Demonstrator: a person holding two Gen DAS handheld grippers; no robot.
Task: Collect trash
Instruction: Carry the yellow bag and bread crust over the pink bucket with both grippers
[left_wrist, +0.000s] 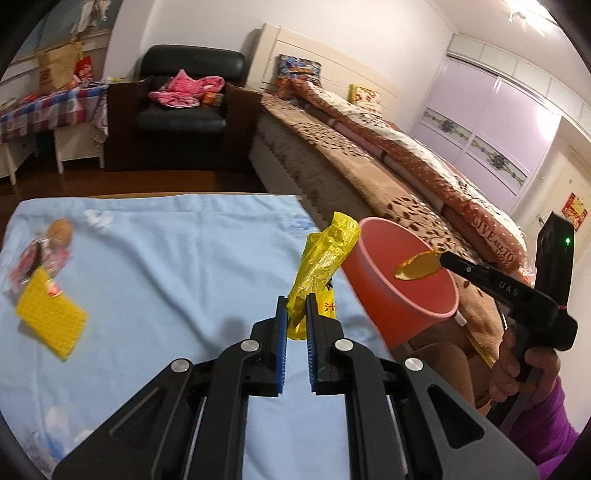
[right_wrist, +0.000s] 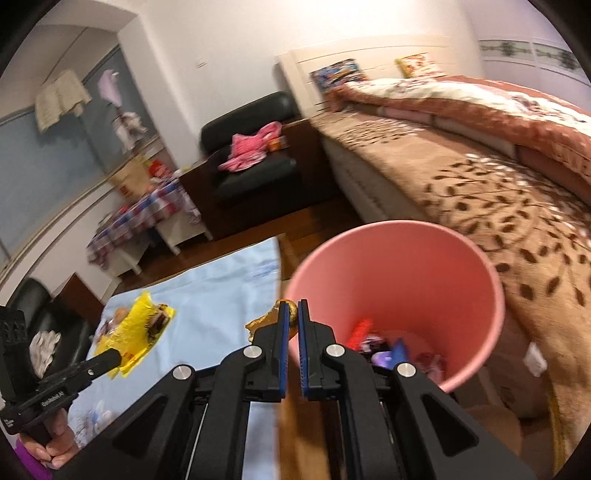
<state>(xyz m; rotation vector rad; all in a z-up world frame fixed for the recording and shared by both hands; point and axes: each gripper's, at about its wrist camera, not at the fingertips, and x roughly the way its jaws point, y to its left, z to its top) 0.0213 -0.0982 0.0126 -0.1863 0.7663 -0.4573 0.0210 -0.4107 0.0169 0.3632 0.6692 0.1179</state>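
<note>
My right gripper (right_wrist: 293, 314) clenches a brown wrapper (right_wrist: 266, 320) at the pink bin (right_wrist: 480, 280) rim, centre frame; left gripper (left_wrist: 296, 308) grips a yellow bag (left_wrist: 320, 264). Bin part-filled; the sponge (left_wrist: 50, 314) and packets (left_wrist: 40, 258) remain lower left on the desk (left_wrist: 166, 258).

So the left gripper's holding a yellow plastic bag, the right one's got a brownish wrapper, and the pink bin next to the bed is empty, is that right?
Not quite: the pink bin is not empty. The right wrist view shows red, blue and purple scraps at its bottom. The rest stands: the left gripper holds the yellow plastic bag, and the right gripper holds the brownish wrapper.
</note>
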